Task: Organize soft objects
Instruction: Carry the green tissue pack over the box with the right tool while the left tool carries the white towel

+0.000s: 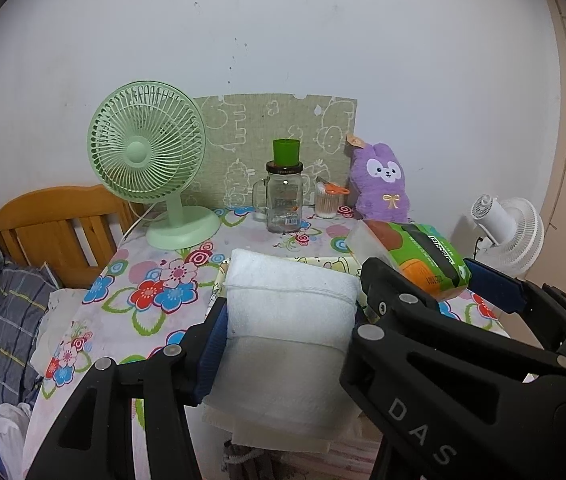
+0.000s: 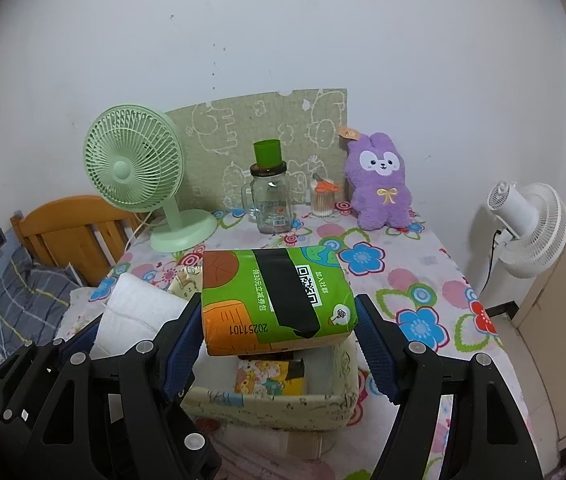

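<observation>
Each hand carries something soft above the flower-printed tablecloth (image 2: 423, 280). The left gripper (image 1: 287, 320) is clamped on a folded white terry towel (image 1: 289, 300), its blue pads pressing the towel's two sides so the roll stands up between the jaws. The right gripper (image 2: 279, 344) grips a green and orange plastic-wrapped pack of tissues (image 2: 275, 300), held flat with its printed label upward; the left pad is plainly against the pack, the right one sits at its edge.

Directly under the tissue pack sits a cream fabric storage box with cartoon print (image 2: 267, 404), open at the top. Inside it I can make out a colourful picture card or small packet and something dark beside it, but little else. The towel hangs just beside the pack, on its left, near the same box.

As I read it, the sorting is partway: both items are picked up and brought to the box, yet neither is inside it. Lowering and letting go are still to do. The fluffy purple plush rabbit (image 2: 379, 180) sits untouched at the back by the wall, next to the glass mug jar with a green cup on top (image 2: 271, 200), and probably awaits its turn. The mint-green desk fan (image 2: 139, 176) looks like no part of the job.
</observation>
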Demonstrator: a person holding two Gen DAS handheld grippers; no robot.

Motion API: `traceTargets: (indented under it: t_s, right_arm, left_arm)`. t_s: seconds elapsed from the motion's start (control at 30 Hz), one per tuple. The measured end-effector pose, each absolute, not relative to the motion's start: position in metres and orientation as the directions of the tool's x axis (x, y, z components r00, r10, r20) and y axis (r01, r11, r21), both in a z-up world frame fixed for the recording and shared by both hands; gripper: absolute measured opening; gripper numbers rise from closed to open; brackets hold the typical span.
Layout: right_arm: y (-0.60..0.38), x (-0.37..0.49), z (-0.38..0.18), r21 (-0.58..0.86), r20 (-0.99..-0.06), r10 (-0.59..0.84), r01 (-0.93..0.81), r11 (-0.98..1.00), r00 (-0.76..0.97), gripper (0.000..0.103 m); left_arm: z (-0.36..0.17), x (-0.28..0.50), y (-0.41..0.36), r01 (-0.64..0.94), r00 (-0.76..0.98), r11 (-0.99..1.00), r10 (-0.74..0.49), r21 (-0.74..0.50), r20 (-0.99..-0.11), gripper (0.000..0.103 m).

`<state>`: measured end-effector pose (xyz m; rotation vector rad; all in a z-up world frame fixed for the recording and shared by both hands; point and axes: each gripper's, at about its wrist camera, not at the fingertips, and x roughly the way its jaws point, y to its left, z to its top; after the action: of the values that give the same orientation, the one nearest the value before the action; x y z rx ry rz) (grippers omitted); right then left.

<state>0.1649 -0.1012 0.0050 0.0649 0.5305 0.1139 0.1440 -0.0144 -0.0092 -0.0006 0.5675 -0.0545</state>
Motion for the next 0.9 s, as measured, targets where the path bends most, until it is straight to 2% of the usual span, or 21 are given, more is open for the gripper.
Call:
traceTargets:
  t_s: [0.67, 0.9]
  right_arm:
    - [-0.096, 0.216, -0.017, 0.084, -0.538, 0.150, -0.125, 0.989, 0.830, 0.075]
    - [-0.094, 0.228, -0.026, 0.092, -0.554, 0.175, -0.150, 0.984, 0.814, 0.075]
  left_arm:
    - [-0.033, 0.192, -0.010, 0.041, 0.800, 0.999, -0.043, -0.017, -0.599, 0.059]
    - [-0.043, 0.205, -0.006, 0.045, 0.777, 0.999, -0.053, -0.028, -0.628, 0.066]
